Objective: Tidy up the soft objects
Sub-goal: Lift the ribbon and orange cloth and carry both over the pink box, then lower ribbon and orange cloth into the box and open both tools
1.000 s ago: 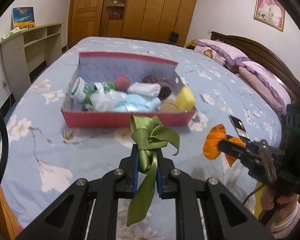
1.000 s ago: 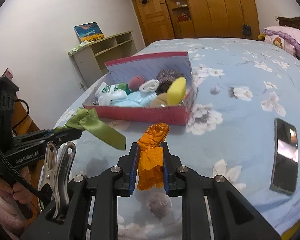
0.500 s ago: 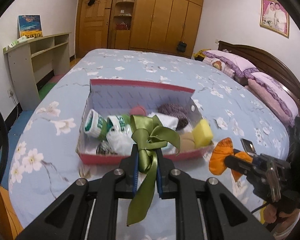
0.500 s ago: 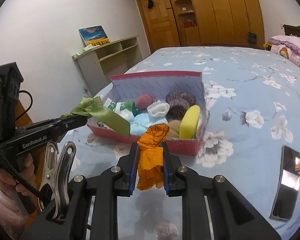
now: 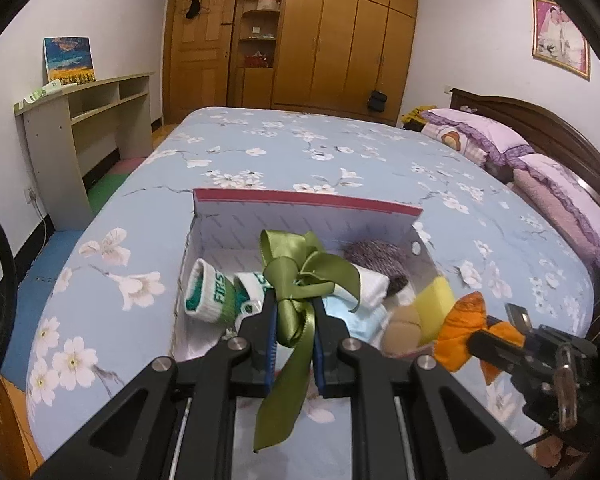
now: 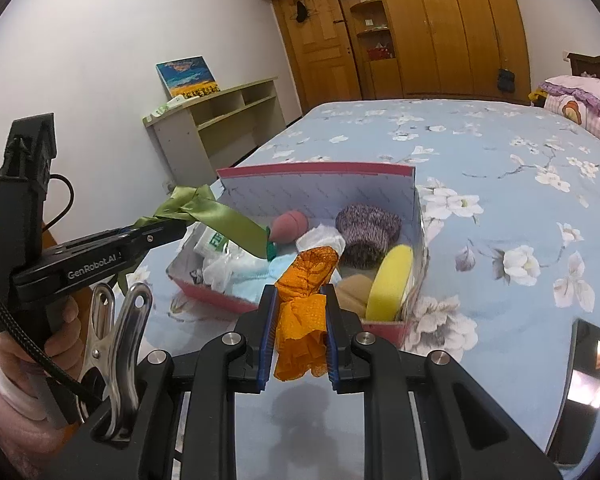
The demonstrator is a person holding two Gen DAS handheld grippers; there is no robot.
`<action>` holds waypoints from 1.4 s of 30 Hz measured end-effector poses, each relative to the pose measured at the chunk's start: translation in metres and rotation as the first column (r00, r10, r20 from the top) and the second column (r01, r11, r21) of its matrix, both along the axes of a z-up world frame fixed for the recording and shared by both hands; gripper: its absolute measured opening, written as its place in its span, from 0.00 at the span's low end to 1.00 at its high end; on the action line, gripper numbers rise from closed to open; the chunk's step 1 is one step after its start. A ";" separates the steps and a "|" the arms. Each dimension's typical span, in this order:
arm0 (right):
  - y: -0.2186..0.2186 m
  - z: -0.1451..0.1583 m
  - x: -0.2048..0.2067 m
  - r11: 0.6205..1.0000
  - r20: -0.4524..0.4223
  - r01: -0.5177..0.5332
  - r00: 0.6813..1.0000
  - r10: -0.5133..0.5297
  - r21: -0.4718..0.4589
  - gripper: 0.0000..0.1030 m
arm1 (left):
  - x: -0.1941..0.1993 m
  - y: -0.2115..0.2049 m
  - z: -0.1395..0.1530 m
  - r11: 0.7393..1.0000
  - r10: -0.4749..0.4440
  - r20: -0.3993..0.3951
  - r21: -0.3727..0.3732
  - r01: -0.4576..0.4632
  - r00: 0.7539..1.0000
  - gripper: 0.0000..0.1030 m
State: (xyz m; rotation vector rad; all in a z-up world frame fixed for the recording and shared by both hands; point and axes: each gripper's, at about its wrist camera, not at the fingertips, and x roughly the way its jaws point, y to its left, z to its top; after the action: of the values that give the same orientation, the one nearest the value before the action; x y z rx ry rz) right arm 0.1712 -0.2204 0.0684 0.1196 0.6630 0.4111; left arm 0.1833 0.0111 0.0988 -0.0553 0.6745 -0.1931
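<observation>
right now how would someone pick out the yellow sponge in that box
On the blue flowered bedspread sits an open red box of soft things. The yellow sponge stands on edge in the near corner by the phone, beside a tan pad; it is the only bright yellow piece.

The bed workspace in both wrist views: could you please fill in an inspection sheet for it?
Surface: bed with a blue floral sheet.
Job's things: red box, open, holding socks, a yellow sponge and a purple knit piece; green ribbon bow and orange cloth not yet in it.
Clutter: phone on the sheet right of the box.
Grippers: left hand-held gripper shut on the bow; right hand-held gripper shut on the cloth.
Cables: black cable by the left hand.
Surroundings: wooden wardrobe, shelf unit, pillows.
</observation>
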 end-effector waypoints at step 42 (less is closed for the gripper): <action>0.006 -0.036 0.076 0.998 0.005 0.043 0.999 -0.043 -0.044 0.21 | 0.112 0.011 -0.070 0.994 0.104 -0.095 0.041 -0.101 0.990 0.14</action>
State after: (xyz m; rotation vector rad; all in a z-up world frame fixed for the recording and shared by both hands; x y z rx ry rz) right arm 0.2473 -0.2145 0.0325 0.0909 0.6644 0.3547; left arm 0.2951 0.0220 0.0285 -0.0647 0.7702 -0.0796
